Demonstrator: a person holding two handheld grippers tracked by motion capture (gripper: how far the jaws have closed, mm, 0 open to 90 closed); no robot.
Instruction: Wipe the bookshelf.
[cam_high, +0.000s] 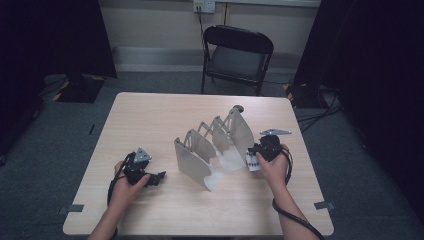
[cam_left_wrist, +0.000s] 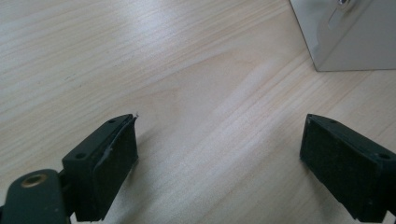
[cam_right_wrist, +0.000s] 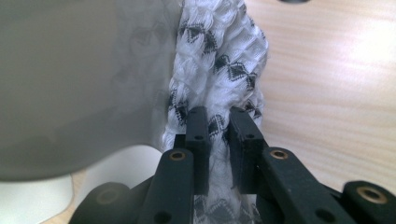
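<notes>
A grey metal expanding rack (cam_high: 212, 147) with several upright plates stands in the middle of the wooden table (cam_high: 150, 120). My right gripper (cam_high: 256, 156) is shut on a white cloth with a black pattern (cam_right_wrist: 219, 70), just right of the rack's right-hand plate (cam_right_wrist: 70, 84). The cloth (cam_high: 253, 162) hangs against that plate. My left gripper (cam_high: 159, 177) rests low on the table, left of the rack, pointing toward it. Its jaws stand wide apart over bare wood, with a corner of the rack (cam_left_wrist: 345, 32) ahead at the upper right.
A black folding chair (cam_high: 236, 57) stands beyond the table's far edge. Dark curtains hang at both sides of the room. Cables lie on the floor at the right. Tape marks (cam_high: 324, 205) sit near the table's front corners.
</notes>
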